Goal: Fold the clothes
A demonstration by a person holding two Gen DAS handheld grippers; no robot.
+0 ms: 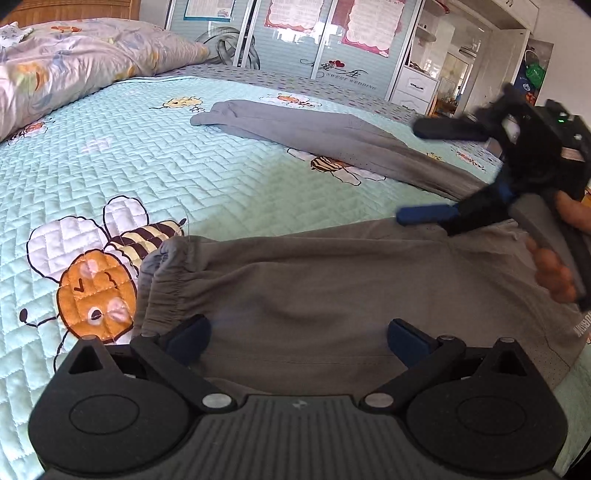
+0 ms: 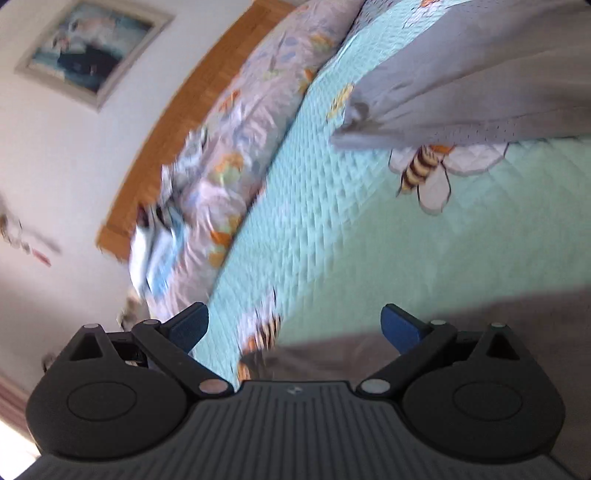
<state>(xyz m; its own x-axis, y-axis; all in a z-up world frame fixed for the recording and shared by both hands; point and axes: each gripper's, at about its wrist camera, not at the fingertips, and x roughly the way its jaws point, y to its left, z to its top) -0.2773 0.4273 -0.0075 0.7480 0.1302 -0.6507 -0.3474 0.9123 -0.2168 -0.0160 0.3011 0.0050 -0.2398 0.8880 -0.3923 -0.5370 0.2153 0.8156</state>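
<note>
Grey trousers [image 1: 332, 280] lie on a light green quilted bedspread [image 1: 184, 173] with bee pictures. Their elastic waistband [image 1: 166, 284] is near me at the left, and one leg [image 1: 314, 136] stretches away across the bed. My left gripper [image 1: 297, 338] is open just above the waist part, its blue pads [image 1: 190, 338] wide apart. My right gripper [image 1: 421, 173] is open too, held above the trousers at the right. In the right wrist view it [image 2: 295, 326] hovers over the bedspread [image 2: 332, 240] with the trouser leg [image 2: 461, 85] at the top right, blurred.
A floral duvet [image 1: 74, 62] is bunched at the head of the bed, also in the right wrist view [image 2: 236, 147]. A wooden headboard [image 2: 177, 122] stands behind it. A wardrobe with sliding doors [image 1: 314, 33] and white drawers [image 1: 417, 88] stand beyond the bed's far edge.
</note>
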